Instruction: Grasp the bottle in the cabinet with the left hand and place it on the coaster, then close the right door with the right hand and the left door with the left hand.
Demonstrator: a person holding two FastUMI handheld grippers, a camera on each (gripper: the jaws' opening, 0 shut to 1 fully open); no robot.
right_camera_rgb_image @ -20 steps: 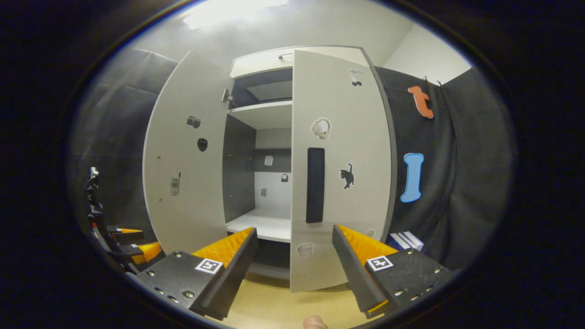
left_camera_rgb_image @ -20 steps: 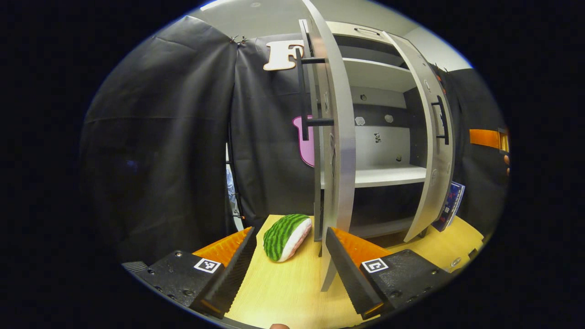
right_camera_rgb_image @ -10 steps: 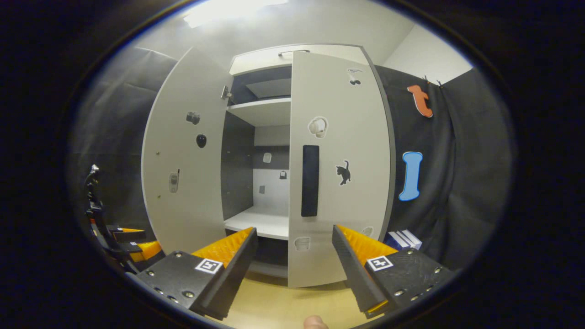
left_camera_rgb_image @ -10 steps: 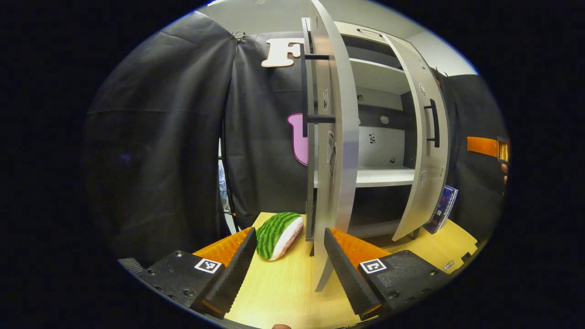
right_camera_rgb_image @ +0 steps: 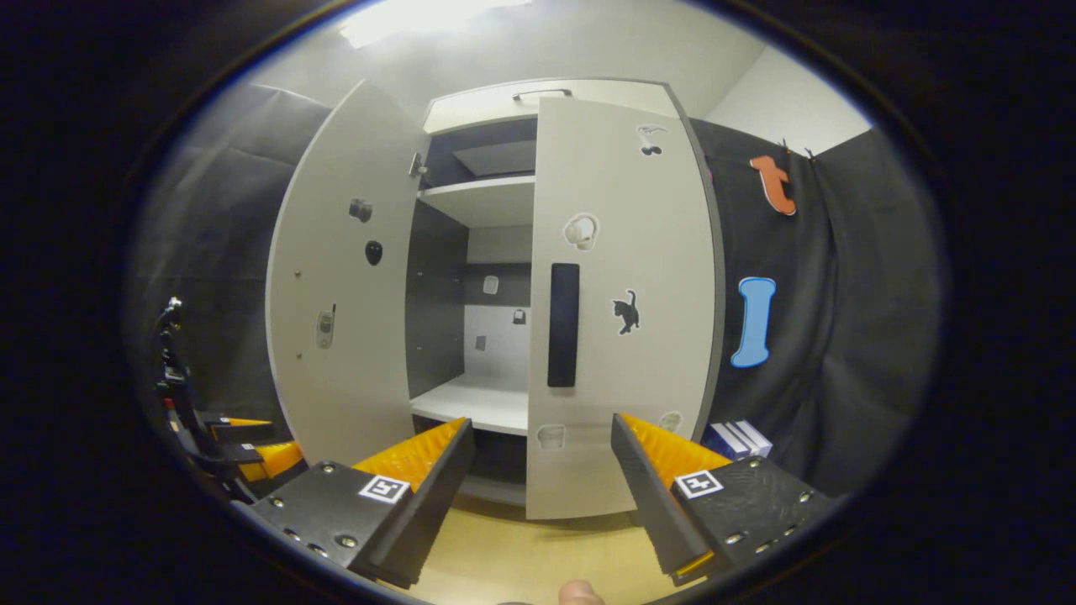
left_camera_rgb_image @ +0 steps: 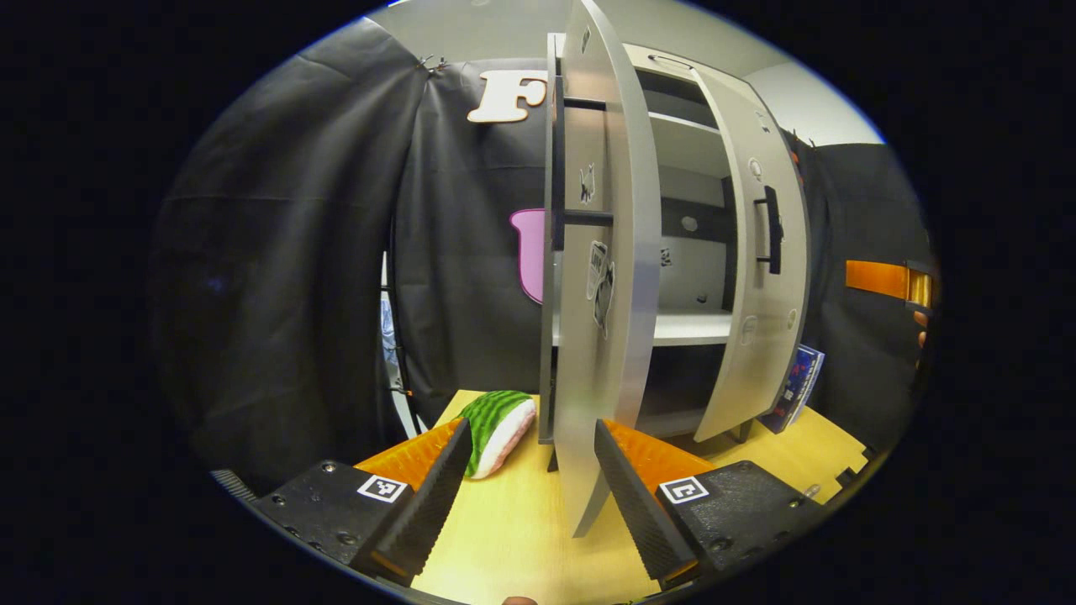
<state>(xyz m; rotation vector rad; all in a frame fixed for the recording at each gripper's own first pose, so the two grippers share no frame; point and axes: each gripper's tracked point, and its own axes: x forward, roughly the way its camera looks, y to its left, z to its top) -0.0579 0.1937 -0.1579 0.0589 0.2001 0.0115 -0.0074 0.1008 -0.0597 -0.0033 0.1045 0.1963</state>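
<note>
**Right door nearly shut, left door next**

Our left gripper, jaws apart and empty, has edged closer to the left door, which stands wide open. Since a second ago the right door has swung further closed ahead of our open right gripper. We cannot see the bottle.

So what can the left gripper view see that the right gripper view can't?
The left gripper view has a green striped watermelon-slice cushion lying on the light wooden table beside the left cabinet door. The right gripper view has a black cat sticker on the front of the right cabinet door. Both show the white cabinet's empty middle shelf and blue books standing beside the cabinet.
</note>
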